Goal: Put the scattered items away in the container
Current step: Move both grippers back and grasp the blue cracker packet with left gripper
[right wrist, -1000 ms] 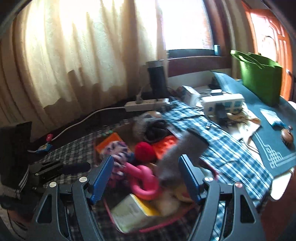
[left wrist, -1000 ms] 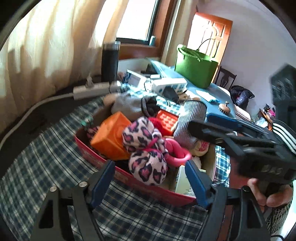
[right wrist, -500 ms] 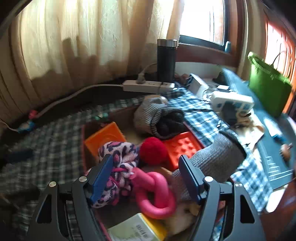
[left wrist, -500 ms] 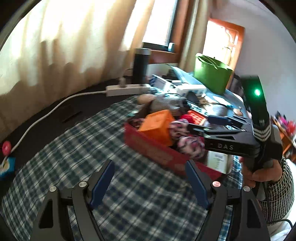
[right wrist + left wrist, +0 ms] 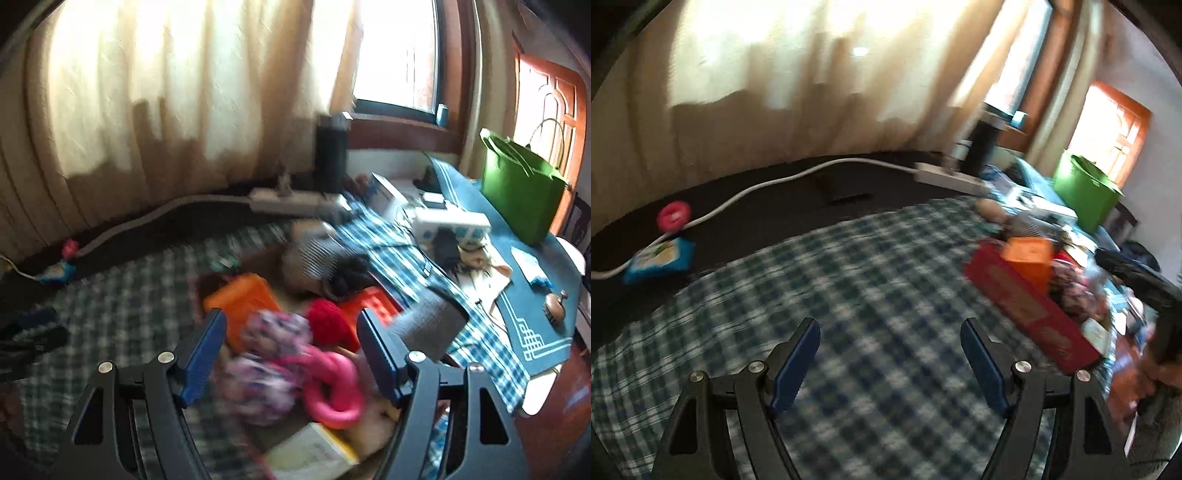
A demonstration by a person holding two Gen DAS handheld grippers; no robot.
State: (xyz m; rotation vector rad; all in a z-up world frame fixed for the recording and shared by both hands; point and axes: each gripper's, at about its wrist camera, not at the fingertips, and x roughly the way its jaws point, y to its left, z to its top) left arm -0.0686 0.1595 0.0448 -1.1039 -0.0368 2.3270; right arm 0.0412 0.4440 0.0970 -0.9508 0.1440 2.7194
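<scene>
My left gripper has swung away from the red cardboard box, jaws wide apart over bare checked cloth. My right gripper, also spread and empty, hovers above the box's contents: orange plastic block, knotted pink ring, ribbed grey sock.

Backlit curtain glare, motion blur, fisheye-warped edges.

Left wrist views the red box sidelong; right wrist looks down into it.
</scene>
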